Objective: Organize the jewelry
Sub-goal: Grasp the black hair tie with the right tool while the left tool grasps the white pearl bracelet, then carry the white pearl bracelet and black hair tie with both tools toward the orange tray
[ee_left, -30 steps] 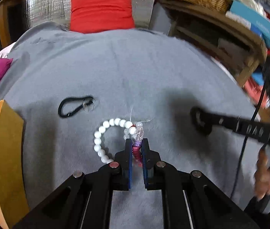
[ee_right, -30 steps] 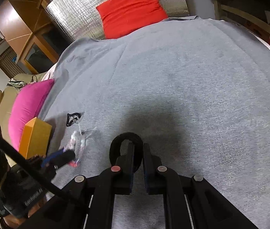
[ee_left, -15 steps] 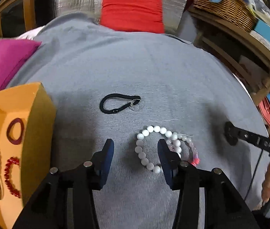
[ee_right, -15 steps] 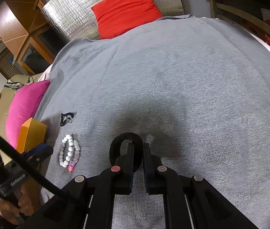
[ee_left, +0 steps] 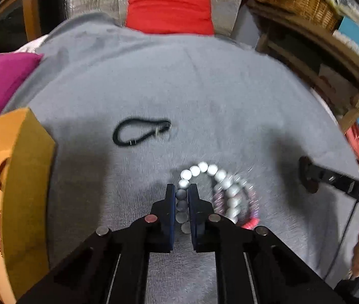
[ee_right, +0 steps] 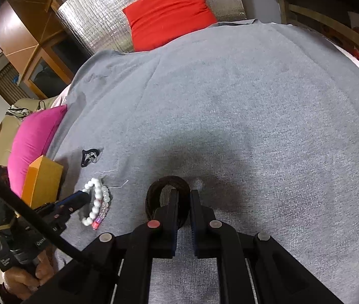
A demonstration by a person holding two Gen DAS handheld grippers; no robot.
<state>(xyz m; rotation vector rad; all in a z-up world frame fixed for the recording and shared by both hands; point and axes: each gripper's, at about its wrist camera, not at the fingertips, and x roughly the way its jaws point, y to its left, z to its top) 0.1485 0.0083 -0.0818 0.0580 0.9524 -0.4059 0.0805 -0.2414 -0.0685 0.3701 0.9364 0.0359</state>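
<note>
Currently:
left gripper (ee_left: 182,197): clamped on white bead bracelet (ee_left: 211,172), jaws just closed
right gripper (ee_right: 184,202): pinched on black band (ee_right: 154,190)

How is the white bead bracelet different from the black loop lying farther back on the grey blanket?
The white bead bracelet is a string of round pale balls; the black loop is one thin dark cord with a small clear ring at its end. The bracelet is pinched in the left gripper; the loop lies free, untouched. The bracelet lies against a pink and clear bracelet; the loop lies alone. Both rest on the grey blanket.
</note>
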